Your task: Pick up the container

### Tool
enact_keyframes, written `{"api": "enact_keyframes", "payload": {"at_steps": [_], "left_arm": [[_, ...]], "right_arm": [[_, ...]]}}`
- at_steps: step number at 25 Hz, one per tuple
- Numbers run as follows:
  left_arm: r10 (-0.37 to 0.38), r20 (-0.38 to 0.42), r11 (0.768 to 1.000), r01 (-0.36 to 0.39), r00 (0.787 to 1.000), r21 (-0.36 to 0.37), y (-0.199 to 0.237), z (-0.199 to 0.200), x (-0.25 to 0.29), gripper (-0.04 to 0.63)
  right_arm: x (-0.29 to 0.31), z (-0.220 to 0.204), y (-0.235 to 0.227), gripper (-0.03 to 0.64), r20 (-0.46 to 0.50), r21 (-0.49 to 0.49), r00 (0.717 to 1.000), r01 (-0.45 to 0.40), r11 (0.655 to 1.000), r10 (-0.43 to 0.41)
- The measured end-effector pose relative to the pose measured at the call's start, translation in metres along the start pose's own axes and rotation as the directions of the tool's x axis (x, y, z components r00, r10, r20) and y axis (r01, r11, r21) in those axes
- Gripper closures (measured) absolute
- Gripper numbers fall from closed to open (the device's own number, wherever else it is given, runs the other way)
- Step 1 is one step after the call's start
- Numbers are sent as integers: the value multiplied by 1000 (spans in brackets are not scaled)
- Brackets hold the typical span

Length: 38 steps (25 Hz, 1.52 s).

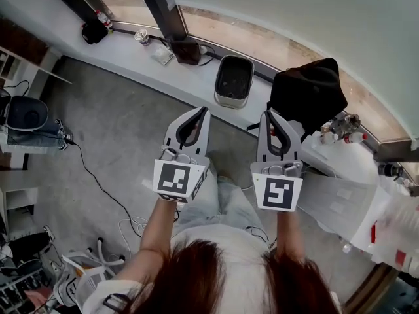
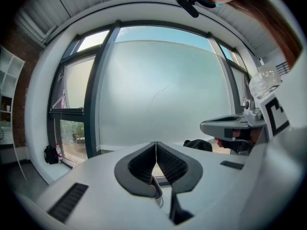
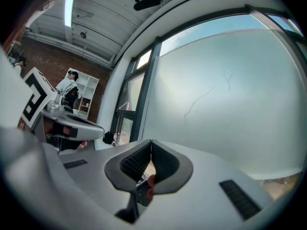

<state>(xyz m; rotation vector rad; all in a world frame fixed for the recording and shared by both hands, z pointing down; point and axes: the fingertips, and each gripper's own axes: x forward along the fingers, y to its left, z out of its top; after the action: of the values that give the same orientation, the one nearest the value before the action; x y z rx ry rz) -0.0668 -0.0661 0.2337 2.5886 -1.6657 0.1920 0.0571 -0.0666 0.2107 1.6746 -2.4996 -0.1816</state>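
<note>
L gripper (image 1: 203,111) & R gripper (image 1: 269,114): jaws together, nothing betw. Container (image 1: 234,80) sits ahead at near edge of window ledge (image 1: 124,54), beside black bag (image 1: 308,91). Open jaws first, come in level on rim, keep clear of bag.

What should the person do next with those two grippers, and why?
Probably move both forward toward the grey container on the window ledge. It sits ahead, between the left gripper and the right gripper, and neither touches it. Both are shut with nothing in them, so the jaws would need to open before any grasp.
</note>
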Motion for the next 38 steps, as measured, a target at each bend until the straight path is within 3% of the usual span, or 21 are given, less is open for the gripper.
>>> {"api": "enact_keyframes", "payload": {"at_steps": [10,20,38], "left_arm": [[-26,-43,1000,26,999,6,31,-59,56,578],[-57,-86,998,56,995,-8,57,-136,111,578],[-91,-161,996,88,983,-25,82,-302,167,578]], "right_arm": [[58,-78,-2,592,-88,-97,996,12,995,-20],[109,-165,8,592,-152,6,988,36,999,-34],[154,-322,28,592,-246,-36,969,1,999,-10]]}}
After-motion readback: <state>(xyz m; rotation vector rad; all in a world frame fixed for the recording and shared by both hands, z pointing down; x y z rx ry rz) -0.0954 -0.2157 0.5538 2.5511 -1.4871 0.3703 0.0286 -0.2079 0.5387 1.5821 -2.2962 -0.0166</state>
